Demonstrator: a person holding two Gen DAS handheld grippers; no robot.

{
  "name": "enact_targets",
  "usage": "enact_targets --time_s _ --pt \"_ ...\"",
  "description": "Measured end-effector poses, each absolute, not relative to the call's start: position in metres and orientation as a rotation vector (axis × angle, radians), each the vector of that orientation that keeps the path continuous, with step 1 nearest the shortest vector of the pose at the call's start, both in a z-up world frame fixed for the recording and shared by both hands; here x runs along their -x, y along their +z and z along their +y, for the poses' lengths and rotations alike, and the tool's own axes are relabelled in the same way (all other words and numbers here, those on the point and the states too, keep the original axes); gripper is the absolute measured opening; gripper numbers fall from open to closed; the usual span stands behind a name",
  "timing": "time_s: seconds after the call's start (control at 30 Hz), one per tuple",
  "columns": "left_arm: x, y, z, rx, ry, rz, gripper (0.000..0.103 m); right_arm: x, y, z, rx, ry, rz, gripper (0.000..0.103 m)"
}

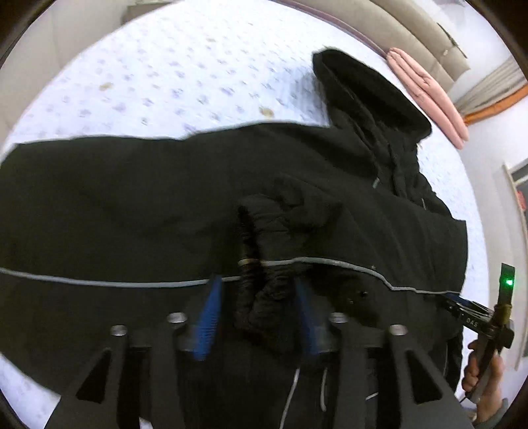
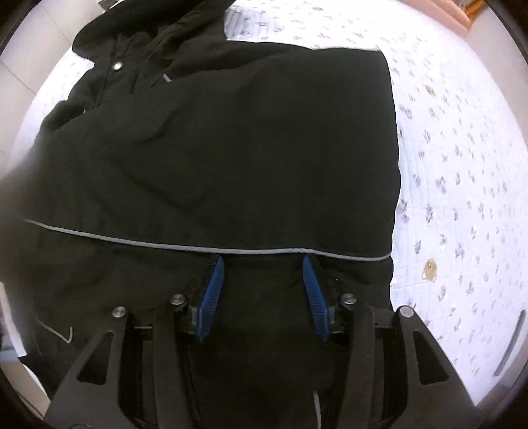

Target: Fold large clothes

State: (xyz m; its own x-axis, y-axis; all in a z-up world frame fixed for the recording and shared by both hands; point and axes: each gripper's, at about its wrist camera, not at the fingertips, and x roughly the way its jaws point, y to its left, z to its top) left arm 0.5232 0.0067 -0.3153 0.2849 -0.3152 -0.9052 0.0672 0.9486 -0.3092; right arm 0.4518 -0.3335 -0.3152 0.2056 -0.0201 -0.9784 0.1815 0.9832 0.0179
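A large black hooded jacket (image 1: 138,204) with a thin grey piping line lies spread on the bed, hood at the far right. My left gripper (image 1: 257,283) has its blue fingers wide apart around a bunched sleeve cuff (image 1: 260,264), not pinching it. In the right wrist view the jacket (image 2: 250,148) fills the frame, hood at the upper left. My right gripper (image 2: 262,260) is open, its blue fingertips at the grey piping (image 2: 132,242). The right gripper also shows in the left wrist view (image 1: 462,303) at the jacket's right edge, held by a hand.
The bed has a white quilted cover with small purple flowers (image 1: 171,66), also in the right wrist view (image 2: 462,165). A folded pink blanket (image 1: 429,92) lies at the far right near a beige headboard (image 1: 412,29).
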Motion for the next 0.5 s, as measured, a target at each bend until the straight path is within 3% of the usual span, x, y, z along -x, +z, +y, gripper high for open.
enact_targets --time_s 0.27,0.5 --pt "-0.501 -0.232 -0.033 0.166 -0.432 1.092 0.056 -0.446 -0.275 -0.305 -0.172 -0.105 1.272 0.047" --pt "-0.513 -0.29 -0.101 0.071 -0.463 1.195 0.056 -0.446 -0.296 -0.262 -0.124 -0.041 1.318 0.045"
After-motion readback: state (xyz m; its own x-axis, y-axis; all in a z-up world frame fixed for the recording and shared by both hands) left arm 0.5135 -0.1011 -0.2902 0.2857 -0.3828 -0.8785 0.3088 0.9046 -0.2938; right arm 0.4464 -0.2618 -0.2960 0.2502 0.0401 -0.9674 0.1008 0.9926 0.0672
